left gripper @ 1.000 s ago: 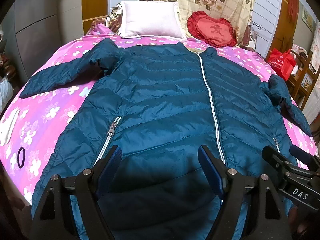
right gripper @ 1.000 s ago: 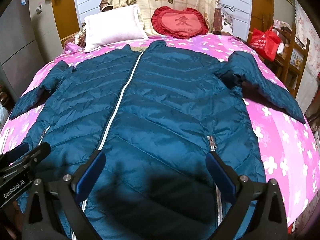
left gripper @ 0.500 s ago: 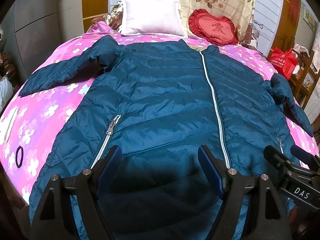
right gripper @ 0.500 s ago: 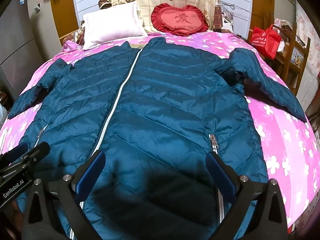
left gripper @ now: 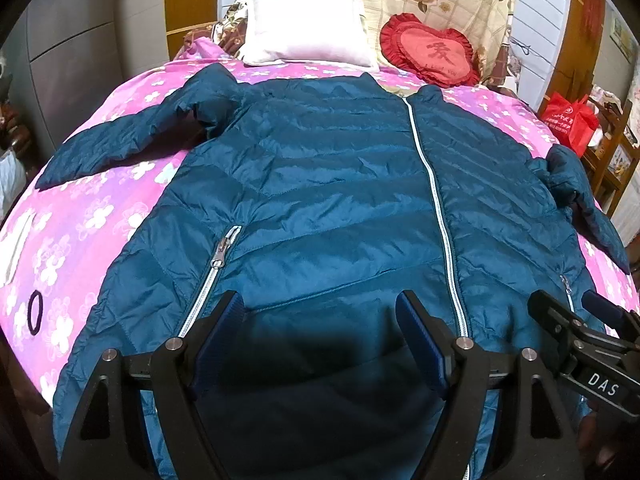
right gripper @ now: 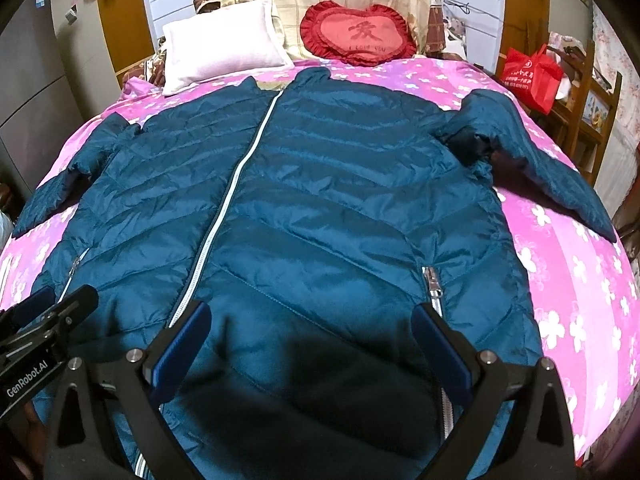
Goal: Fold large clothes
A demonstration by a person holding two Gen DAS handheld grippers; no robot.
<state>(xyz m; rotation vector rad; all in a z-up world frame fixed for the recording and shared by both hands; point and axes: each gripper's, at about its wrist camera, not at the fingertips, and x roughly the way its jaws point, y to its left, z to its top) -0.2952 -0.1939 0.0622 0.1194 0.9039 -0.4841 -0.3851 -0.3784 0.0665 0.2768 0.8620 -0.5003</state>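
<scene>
A teal quilted puffer jacket [left gripper: 328,184] lies face up and zipped on the pink flowered bed, also in the right wrist view [right gripper: 328,200]. Its white centre zipper [left gripper: 434,200] runs from collar to hem. The left sleeve [left gripper: 120,144] spreads out to the left, the right sleeve [right gripper: 536,160] to the right. My left gripper [left gripper: 320,332] is open and empty above the hem, left of the zipper. My right gripper [right gripper: 312,336] is open and empty above the hem, right of the zipper. Each gripper shows at the edge of the other's view.
A white pillow [left gripper: 304,28] and a red heart cushion [left gripper: 430,54] lie at the bed's head. A black hair tie [left gripper: 35,312] lies on the pink sheet [left gripper: 80,232] at left. A red bag [right gripper: 528,76] and wooden shelves stand right of the bed.
Both grippers have moved a little forward and lower toward the jacket's hem. Both stay open. The jacket has not moved.
</scene>
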